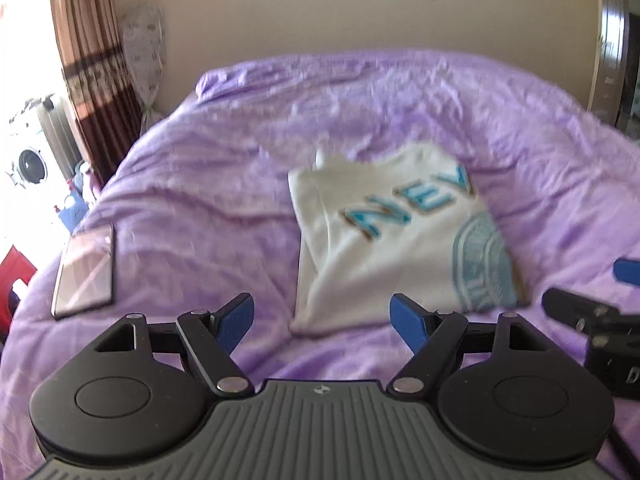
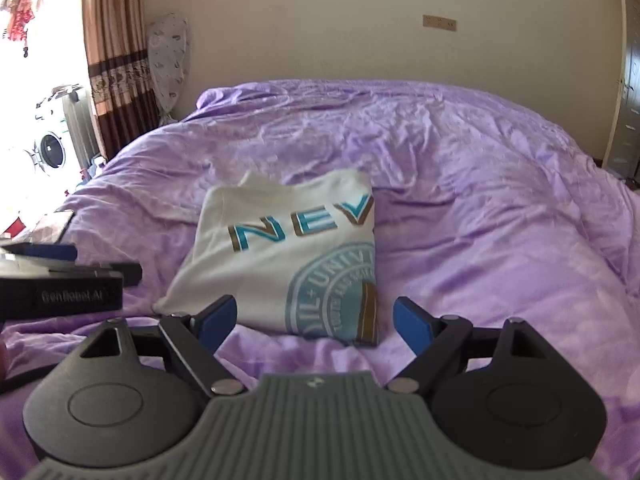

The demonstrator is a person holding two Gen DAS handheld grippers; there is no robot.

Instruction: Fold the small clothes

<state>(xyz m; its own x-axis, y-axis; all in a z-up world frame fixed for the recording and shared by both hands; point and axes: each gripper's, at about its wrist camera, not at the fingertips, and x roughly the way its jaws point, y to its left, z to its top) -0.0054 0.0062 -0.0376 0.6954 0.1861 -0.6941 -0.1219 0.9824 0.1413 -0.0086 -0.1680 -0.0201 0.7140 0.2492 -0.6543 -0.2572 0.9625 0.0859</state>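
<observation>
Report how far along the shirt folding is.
Done: the white printed T-shirt lies folded into a compact rectangle on the purple bedspread. In hand: nothing; the left gripper and the right gripper are both open and empty. Left: no other garments are visible.

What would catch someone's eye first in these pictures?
A folded white T-shirt with teal lettering lies in the middle of a purple bedspread. A phone rests flat near the bed's left edge. Both the left gripper and the right gripper hang open, short of the shirt.
</observation>
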